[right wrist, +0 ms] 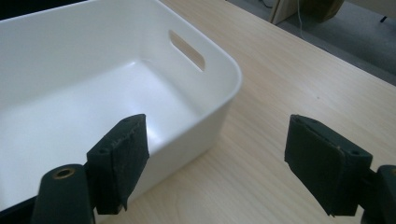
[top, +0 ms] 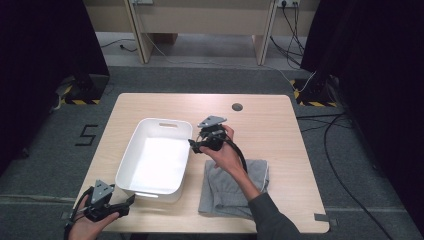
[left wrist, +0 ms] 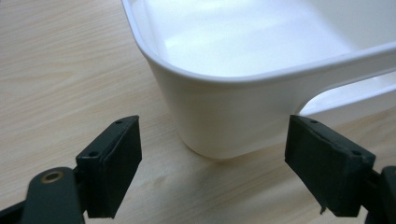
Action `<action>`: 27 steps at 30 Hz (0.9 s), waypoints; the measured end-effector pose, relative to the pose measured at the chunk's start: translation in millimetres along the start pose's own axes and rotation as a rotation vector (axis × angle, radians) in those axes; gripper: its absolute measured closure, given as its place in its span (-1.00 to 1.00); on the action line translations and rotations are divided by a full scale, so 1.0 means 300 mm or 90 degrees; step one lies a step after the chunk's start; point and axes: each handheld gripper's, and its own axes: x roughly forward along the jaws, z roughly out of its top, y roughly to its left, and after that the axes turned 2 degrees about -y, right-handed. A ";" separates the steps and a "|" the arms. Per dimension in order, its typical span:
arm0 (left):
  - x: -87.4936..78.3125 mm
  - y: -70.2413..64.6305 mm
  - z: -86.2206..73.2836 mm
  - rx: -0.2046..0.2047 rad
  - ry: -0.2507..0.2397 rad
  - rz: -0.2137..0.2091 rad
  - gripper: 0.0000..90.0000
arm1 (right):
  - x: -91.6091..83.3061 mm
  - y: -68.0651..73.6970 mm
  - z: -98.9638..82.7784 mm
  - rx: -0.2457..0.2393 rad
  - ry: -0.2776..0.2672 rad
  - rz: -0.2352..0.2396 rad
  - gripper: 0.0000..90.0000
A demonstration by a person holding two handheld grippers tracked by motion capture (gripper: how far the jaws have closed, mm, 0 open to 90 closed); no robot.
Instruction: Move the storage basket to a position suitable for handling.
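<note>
1. Holding a black two-jaw gripper in each hand, you work at a pale wooden table [top: 270, 125] that carries a white rectangular plastic tub [top: 155, 159] with slot handles and a folded grey cloth [top: 235, 187].
2. Your white tub sits left of the table's middle; its inside is bare, with nothing lying in it.
3. Your grey cloth lies flat on the table just beside the tub's right wall, outside it, partly under your right forearm.
4. Your left gripper [top: 129, 201] sits at the table's near left edge, just beside the tub's near corner; its jaws are spread wide with nothing between them, the corner ahead of them.
5. Your right gripper [top: 192, 145] hovers at the tub's right rim near its far corner; its jaws are spread apart, gripping nothing, one over the tub's inside and one over the table.
</note>
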 end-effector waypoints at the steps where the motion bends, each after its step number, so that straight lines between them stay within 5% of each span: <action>1: 0.006 -0.008 0.004 0.003 -0.001 -0.003 -0.59 | 0.017 0.005 0.008 -0.008 0.000 0.001 -0.51; 7: 0.032 -0.011 0.024 0.001 -0.004 -0.009 -0.61 | 0.117 0.039 0.005 -0.046 0.058 -0.010 -0.49; 15: 0.111 0.019 0.093 -0.020 -0.008 -0.006 -0.61 | 0.079 0.048 -0.056 -0.047 0.065 -0.018 -0.55; 20: 0.174 0.035 0.144 -0.031 -0.007 0.009 -0.62 | 0.037 0.036 -0.094 0.020 0.058 -0.059 -0.64; 24: 0.223 0.053 0.181 -0.044 -0.006 0.016 -0.62 | 0.005 0.024 -0.117 0.099 0.053 -0.007 -0.66; 27: 0.239 0.052 0.197 -0.067 -0.024 0.023 -0.60 | -0.024 0.010 -0.117 0.111 0.044 0.002 -0.59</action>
